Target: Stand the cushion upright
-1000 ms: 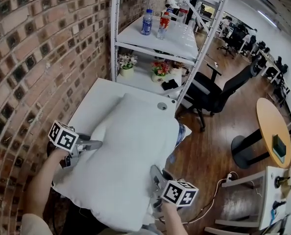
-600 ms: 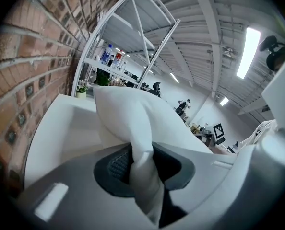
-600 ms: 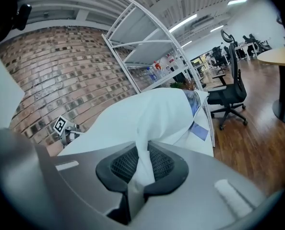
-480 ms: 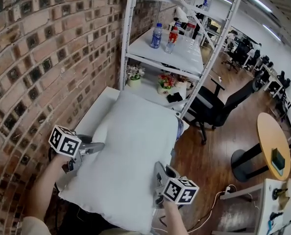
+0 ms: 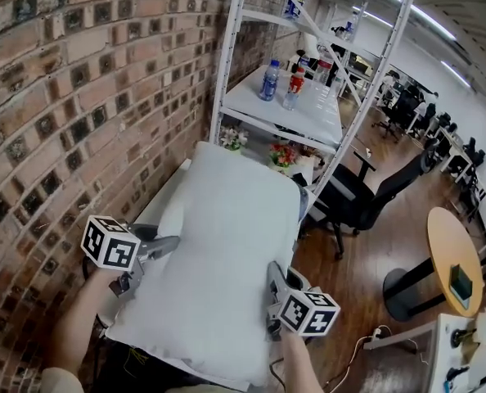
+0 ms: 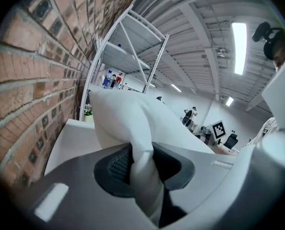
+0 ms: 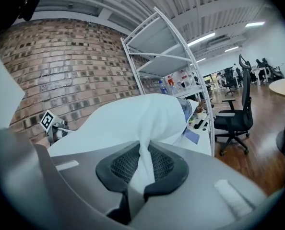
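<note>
A small pot [image 5: 231, 141] on the white metal rack [image 5: 292, 109] holds flowers. The left gripper [image 5: 171, 246] and right gripper [image 5: 272, 275] each clamp an edge of the big white fabric cushion [image 5: 222, 244], which tilts steeper above the white table [image 5: 163, 196] than before.

One cushion [image 5: 227, 244], two claws, left claw [image 5: 169, 246] and right claw [image 5: 272, 275], one round table [image 5: 447, 240].

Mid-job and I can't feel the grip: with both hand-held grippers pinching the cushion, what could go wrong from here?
1. Left hand-held gripper and right hand-held gripper each clamp only a thin fold of the cushion; it may slip free.
2. The cushion's far end looks close to the flower pots on the rack; tipping it could knock them.
</note>
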### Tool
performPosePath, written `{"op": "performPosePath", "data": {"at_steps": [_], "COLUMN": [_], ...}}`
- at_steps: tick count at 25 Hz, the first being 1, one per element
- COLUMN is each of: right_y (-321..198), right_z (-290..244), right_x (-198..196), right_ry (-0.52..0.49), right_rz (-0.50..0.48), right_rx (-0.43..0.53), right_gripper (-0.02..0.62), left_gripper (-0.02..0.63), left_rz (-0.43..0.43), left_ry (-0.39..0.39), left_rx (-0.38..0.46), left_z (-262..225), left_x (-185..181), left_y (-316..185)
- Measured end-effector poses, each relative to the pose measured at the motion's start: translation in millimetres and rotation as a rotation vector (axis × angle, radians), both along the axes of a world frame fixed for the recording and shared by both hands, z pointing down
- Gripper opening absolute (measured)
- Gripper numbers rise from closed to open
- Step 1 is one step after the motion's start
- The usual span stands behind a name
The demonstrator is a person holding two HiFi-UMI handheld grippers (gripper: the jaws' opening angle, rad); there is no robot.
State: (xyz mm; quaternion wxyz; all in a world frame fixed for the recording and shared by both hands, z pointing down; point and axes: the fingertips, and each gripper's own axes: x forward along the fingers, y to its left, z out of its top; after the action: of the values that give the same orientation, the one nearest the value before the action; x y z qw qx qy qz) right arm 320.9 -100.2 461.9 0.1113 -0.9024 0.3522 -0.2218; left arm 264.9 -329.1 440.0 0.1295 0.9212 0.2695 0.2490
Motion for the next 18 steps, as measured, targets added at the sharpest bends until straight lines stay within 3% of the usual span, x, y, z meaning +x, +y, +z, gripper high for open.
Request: {"op": "performPosePath", "data": {"at_steps": [9,18], "right_y": [-13,-28], "right_z": [-28,-38], "right_x": [19,45], "right_ry": [0.145,0.23], "right_rz": [-0.062,-0.199], "right_rx": [-0.052,-0.086], "right_gripper": [0.033,0.031], "left_gripper": [0.095,0.095], "left_rz": [-0.137,-0.308], "left_ry": [0.082,0.112], "left_rx": [0.03,0.081], "left_z": [-29,-34], "left_x": [-10,-16], "left_y": [-7,-7]}}
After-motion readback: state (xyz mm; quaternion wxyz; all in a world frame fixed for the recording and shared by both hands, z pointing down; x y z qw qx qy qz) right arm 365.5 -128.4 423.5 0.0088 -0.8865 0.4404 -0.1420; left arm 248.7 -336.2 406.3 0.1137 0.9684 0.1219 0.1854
